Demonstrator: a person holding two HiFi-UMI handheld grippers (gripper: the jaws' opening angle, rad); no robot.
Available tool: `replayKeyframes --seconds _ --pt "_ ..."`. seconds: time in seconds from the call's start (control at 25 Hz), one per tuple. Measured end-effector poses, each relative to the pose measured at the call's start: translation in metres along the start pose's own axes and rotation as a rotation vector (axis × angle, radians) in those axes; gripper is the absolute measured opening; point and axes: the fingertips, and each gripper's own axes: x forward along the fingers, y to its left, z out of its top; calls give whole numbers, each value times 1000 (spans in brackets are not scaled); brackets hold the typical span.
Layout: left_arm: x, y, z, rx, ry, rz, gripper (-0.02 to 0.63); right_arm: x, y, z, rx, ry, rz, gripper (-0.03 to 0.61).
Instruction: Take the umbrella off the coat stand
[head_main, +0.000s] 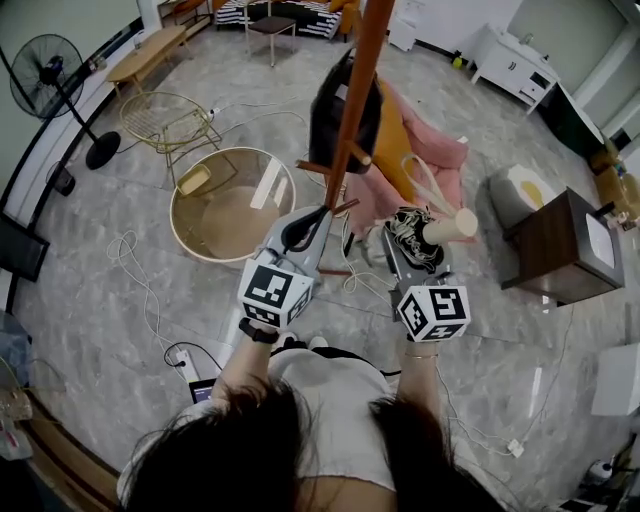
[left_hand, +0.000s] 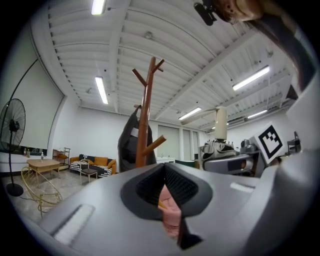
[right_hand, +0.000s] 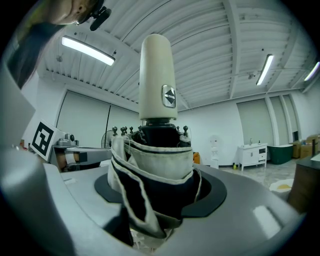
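In the head view the coat stand (head_main: 352, 100) is cut off at the top, and its foot is partly hidden behind the left gripper (head_main: 312, 222). Cables (head_main: 140, 280) trail over the grey tiled floor (head_main: 90, 330). The left gripper view shows that gripper's tips together and empty, with the stand just beyond. In the right gripper view, the right gripper (right_hand: 160, 197) clamps the folded umbrella (right_hand: 157, 80), its handle upright, right of the stand.

- The coat stand (head_main: 352, 110) loses its top past the head view's upper edge.
- The umbrella (right_hand: 156, 165) has its lower end buried between the jaws of the right gripper (head_main: 408, 243).
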Motion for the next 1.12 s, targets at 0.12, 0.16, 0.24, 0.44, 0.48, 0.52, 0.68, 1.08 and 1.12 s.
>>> replayKeyframes --seconds 0.12,0.16,0.24,0.44,0.48,0.52,0.68,1.08,1.12 --pt "3 -10 1 2 -4 -30 58 -16 -9 -2 -10 13 -30 275" --pt "4 -14 1 2 -4 -42 60 -21 -12 -2 -16 18 -42 275" --pt "7 -20 2 -2 -4 -62 60 -30 -18 -2 -27 27 -64 275" --pt "18 -35 -1 -6 -3 -116 58 -51 -33 -4 -38 39 -127 275" --pt "21 -38 -3 -6 0 -127 58 -55 -35 -5 -41 40 -139 276" --pt "23 -40 -4 -6 2 -138 58 -58 -38 -5 -46 42 -151 275" --pt "31 -44 -10 -6 15 -175 58 -65 -44 -10 -73 59 -194 276" --pt "37 -27 -30 4 64 -191 58 -67 -52 -28 -100 96 -252 276" --pt "37 -24 -31 6 67 -190 58 -66 -52 -31 -97 97 -254 276"
